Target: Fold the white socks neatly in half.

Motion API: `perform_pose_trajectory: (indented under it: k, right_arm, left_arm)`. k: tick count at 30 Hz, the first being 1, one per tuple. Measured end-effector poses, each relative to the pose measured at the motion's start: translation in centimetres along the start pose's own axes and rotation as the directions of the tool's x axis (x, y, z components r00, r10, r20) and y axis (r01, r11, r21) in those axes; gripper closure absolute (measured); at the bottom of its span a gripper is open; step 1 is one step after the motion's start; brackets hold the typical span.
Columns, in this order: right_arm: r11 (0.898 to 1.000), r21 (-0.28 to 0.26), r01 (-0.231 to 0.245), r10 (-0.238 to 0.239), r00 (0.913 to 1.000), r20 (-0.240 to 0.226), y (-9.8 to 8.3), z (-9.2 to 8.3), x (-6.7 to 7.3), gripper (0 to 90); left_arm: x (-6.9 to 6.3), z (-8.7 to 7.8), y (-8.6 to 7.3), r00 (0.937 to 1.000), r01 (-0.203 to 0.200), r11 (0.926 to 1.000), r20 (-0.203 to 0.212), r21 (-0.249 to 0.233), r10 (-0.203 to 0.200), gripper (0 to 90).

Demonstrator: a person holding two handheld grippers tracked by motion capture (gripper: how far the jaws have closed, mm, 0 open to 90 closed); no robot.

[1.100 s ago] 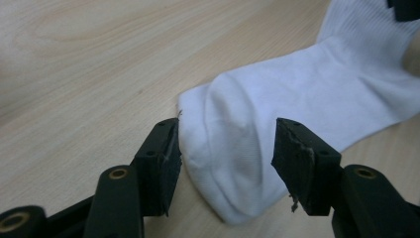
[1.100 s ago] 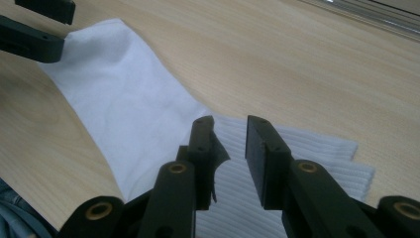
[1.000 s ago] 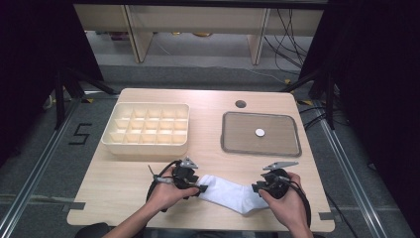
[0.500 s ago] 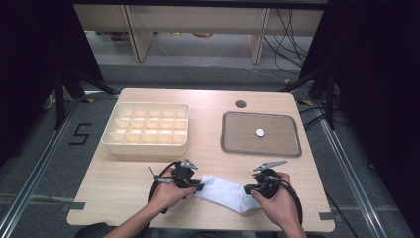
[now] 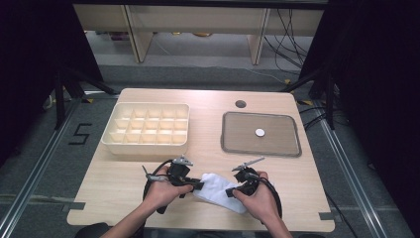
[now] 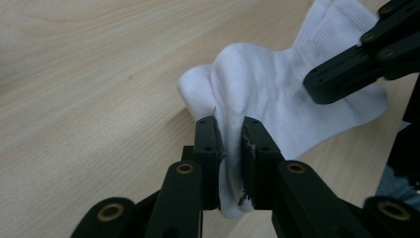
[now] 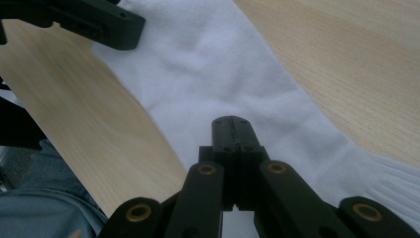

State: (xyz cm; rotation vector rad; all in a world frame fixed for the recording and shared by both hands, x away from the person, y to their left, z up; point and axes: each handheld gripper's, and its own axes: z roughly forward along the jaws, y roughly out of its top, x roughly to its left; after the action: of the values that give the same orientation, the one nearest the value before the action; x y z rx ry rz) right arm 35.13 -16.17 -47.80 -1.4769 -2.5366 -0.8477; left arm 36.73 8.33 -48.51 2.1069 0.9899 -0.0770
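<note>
Two black two-jaw grippers on one soft white cotton sock near table's front edge: left gripper pinching a raised fold, right gripper fully closed, apparently nipping thin fabric. Risk: thin pinch slipping free under sideways pull.

Even overhead light — dark, soft surroundings

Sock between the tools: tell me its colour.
The sock is plain white, with ribbed knit at one end; the left gripper view shows it best.
</note>
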Motion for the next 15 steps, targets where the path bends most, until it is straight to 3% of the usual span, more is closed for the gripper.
perform_pose_trajectory:
  k: [9,11,13,14,15]
  right_arm:
    - [0.999,0.030,-0.014,0.014,0.9998,-0.014,0.5,1.3,0.1,90.0]
    - [0.999,0.031,-0.019,0.019,0.9997,-0.018,0.5,1.6,0.1,90.0]
    - [1.000,0.027,-0.013,0.014,0.9996,-0.024,0.5,1.9,0.0,90.0]
    - [0.999,0.033,-0.032,0.033,0.9991,-0.025,0.5,1.9,0.0,90.0]
    - [0.999,0.030,-0.034,0.035,0.9990,-0.029,0.6,2.0,0.0,90.0]
  left_arm:
    - [-0.5,-1.0,0.6,0.9980,0.006,0.9999,0.062,-0.015,-0.005,78.4]
    - [-0.6,-1.1,0.6,0.9983,0.007,0.9997,0.058,-0.022,-0.006,78.4]
    - [-0.7,-1.2,0.7,0.9958,0.016,0.9995,0.091,-0.029,-0.013,78.4]
    - [-0.7,-1.3,0.8,0.9940,0.023,0.9993,0.108,-0.031,-0.019,78.4]
    - [-0.7,-1.3,0.8,0.9940,0.025,0.9989,0.108,-0.040,-0.020,78.4]
